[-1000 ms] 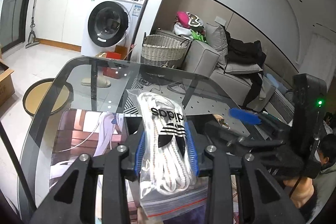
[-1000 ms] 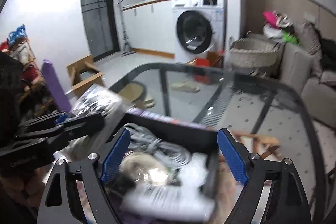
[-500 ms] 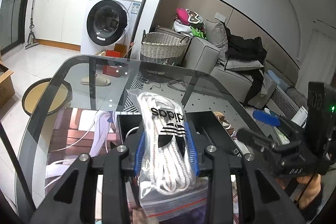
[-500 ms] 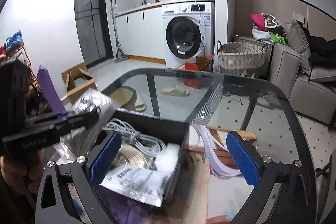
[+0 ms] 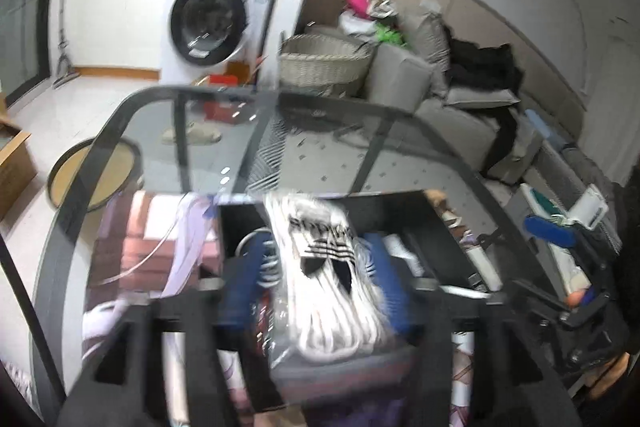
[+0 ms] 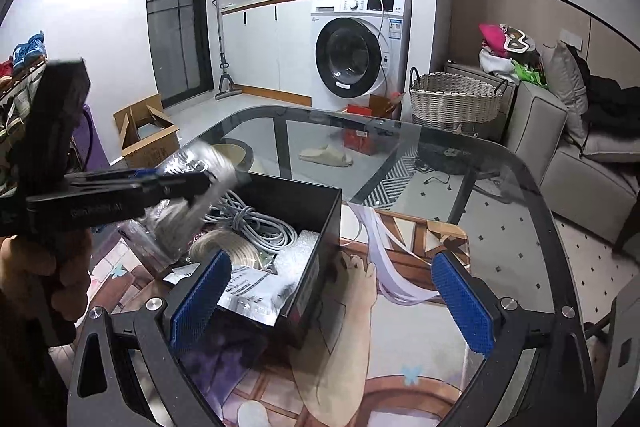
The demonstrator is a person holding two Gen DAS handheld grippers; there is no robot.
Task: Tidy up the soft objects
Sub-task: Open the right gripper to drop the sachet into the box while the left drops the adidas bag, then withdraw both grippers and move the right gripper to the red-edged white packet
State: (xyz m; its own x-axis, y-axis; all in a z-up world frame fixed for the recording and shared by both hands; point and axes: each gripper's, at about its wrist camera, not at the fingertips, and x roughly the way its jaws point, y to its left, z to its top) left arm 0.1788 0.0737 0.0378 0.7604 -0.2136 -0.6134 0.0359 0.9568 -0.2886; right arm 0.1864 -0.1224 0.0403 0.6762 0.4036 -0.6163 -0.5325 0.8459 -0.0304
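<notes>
Gripping the bagged white laces (image 5: 324, 279) over the black box (image 6: 316, 211), the left gripper (image 5: 316, 279) stayed clenched; the right gripper (image 6: 332, 303) hung released.

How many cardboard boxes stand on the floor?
2. One open cardboard box is left of the glass table; another box shows at the left view's edge. Others may be hidden.

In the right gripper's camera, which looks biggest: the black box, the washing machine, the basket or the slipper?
1. black box, though it is nearest
2. washing machine
3. basket
4. slipper
</notes>
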